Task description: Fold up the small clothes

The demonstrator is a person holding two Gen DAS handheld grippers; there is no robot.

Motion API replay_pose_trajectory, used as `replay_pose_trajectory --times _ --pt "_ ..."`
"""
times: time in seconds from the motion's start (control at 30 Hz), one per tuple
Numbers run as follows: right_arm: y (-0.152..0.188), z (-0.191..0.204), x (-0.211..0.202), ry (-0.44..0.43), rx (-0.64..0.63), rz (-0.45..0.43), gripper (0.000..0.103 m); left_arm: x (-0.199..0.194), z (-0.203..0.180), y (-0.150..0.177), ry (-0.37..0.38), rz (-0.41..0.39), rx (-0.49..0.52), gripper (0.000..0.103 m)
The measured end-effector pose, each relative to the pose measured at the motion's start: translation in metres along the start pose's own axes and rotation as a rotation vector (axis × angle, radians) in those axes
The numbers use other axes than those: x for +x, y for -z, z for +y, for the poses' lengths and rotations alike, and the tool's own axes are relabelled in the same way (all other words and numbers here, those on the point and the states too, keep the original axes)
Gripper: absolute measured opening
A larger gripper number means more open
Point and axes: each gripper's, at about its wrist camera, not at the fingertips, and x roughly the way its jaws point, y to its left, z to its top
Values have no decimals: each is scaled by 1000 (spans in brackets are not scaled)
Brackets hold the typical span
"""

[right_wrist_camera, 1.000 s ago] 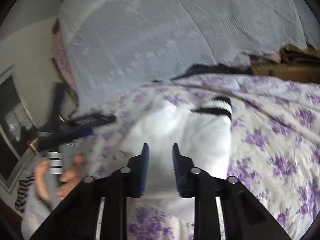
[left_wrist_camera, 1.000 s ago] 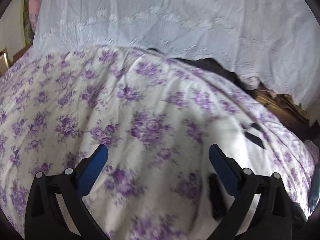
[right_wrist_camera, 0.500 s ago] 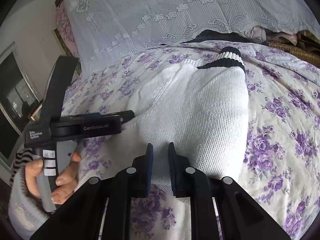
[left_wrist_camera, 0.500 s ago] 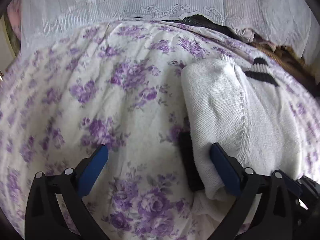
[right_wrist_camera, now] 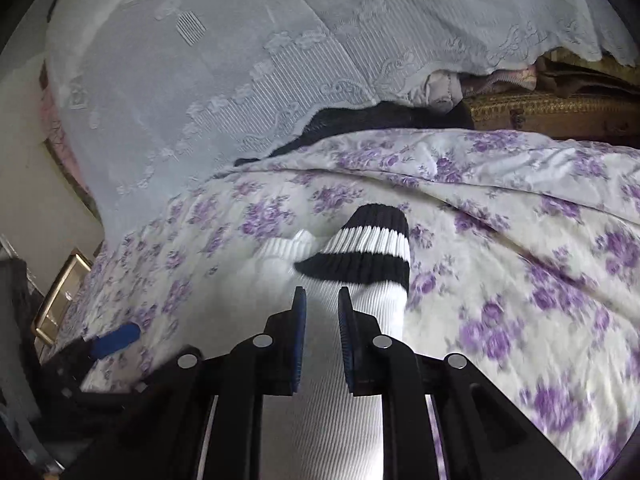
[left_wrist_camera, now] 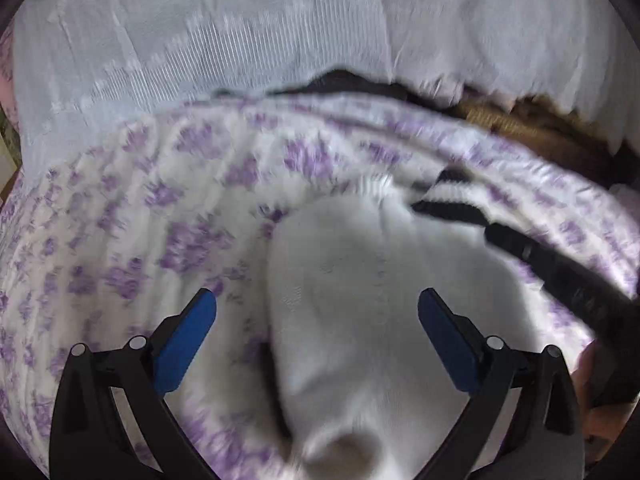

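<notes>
Socks (right_wrist_camera: 360, 280), white with black-striped cuffs, lie on the floral bedspread (right_wrist_camera: 520, 240). The right gripper (right_wrist_camera: 322, 312) is nearly closed over the ribbed leg; whether cloth is actually pinched cannot be told. The left gripper (left_wrist_camera: 316, 320) is spread wide over the white foot part, holding nothing. If only one layer is caught, the pair could be pulled apart and the fold skewed.
</notes>
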Motion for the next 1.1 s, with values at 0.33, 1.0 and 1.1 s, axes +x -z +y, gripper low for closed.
replay_pose_trajectory --times 0.33,1.0,1.1 --pt "12 -30 36 -55 42 31 10 41 7 15 34 13 -26 99" --pt "102 -1 -89 53 -79 -233 32 -35 7 68 -70 -148 -9 99" --pt "109 -1 -86 63 -76 -188 36 -41 7 76 -81 -149 1 99"
